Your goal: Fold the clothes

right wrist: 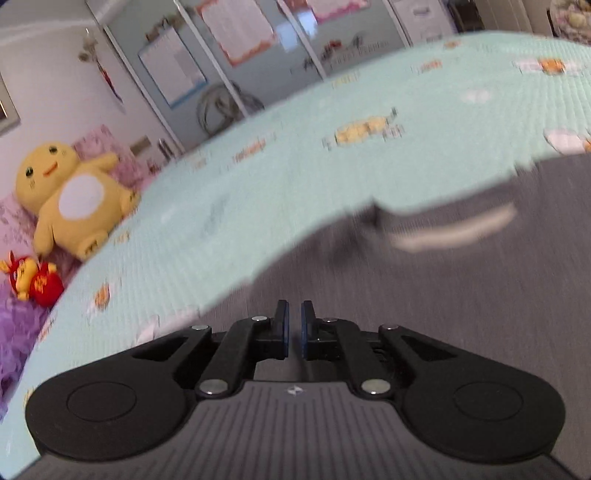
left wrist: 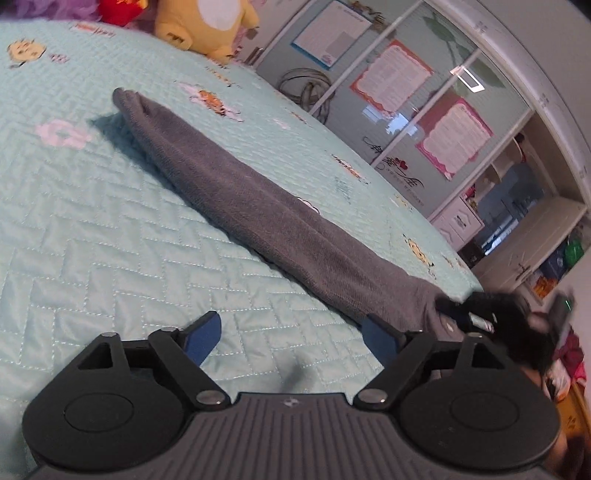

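One grey garment [left wrist: 236,192] lies on the quilted mint bedspread [left wrist: 92,229], gathered lengthwise into a long narrow band that runs from a rounded far end near the yellow plush toy [left wrist: 207,26] to the bed's near edge. At that near end the right gripper [left wrist: 480,314], seen from the left wrist view, appears to pinch the cloth; in its own blurred view its blue pads [right wrist: 282,328] stand almost together with grey fabric all around them, so I judge it clamped on the garment, though the bite itself is not sharply shown. The left gripper [left wrist: 291,339] hovers over bare bedspread just beside the band, its fingers wide apart and holding nothing. As a judgement, the lengthwise narrowing looks done, since the garment sits as a multi-layered strip, while the crosswise folds that would shorten it into a compact stack are not present. Whether the strip is being lifted, dragged or straightened cannot be told from the blur.
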`<state>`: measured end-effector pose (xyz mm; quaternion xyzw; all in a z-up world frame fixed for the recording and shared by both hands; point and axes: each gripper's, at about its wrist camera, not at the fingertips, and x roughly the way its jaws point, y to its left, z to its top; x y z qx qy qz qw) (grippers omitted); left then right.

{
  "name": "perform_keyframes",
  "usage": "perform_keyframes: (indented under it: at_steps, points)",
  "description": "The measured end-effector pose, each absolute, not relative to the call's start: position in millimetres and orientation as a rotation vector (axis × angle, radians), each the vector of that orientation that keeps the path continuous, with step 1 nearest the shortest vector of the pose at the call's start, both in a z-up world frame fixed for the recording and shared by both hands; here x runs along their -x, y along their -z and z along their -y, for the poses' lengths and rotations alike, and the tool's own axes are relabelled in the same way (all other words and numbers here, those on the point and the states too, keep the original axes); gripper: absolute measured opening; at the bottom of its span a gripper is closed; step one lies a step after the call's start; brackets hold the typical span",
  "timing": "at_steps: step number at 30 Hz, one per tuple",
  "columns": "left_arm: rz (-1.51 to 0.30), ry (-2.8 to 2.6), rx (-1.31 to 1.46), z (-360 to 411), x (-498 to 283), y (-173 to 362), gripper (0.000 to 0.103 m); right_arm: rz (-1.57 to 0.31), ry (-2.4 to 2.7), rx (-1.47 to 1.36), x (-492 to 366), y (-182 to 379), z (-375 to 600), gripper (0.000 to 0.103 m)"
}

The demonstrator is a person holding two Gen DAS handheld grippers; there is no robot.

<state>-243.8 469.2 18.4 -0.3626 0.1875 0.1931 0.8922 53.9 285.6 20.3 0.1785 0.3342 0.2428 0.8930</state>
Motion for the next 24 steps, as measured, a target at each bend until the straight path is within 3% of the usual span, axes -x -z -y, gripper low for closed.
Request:
perform_keyframes:
  at_steps: [4,5,11,17,20,21,22,24]
  points:
    - [-0.384,-0.388,0.742,-471,240,-16,0.093,-0.651,-0.460,-0.373,-82,-16,-294,0.007]
    - [-0.382,-0.385,0.740,-472,240,-15,0.094,-0.651,-0.462,-0.384,-83,-16,-291,0.000]
    - [-0.377,-0.375,0.721,-473,236,-13,0.098,-0.653,-0.476,-0.451,-89,-17,-277,0.000]
    - [-0.368,-0.367,0.743,-476,236,-11,0.098,-0.648,-0.525,-0.510,-88,-23,-270,0.018]
    - [-0.368,-0.356,0.755,-477,237,-12,0.098,-0.701,-0.561,-0.399,-88,-19,-299,0.021]
    - [-0.368,-0.355,0.756,-477,237,-11,0.098,-0.739,-0.541,-0.333,-93,-12,-311,0.021]
    - [-0.369,-0.356,0.755,-477,237,-11,0.098,-0.755,-0.505,-0.273,-99,-3,-323,0.011]
    - [-0.372,-0.357,0.754,-476,236,-11,0.098,-0.709,-0.475,-0.207,-100,-6,-336,0.011]
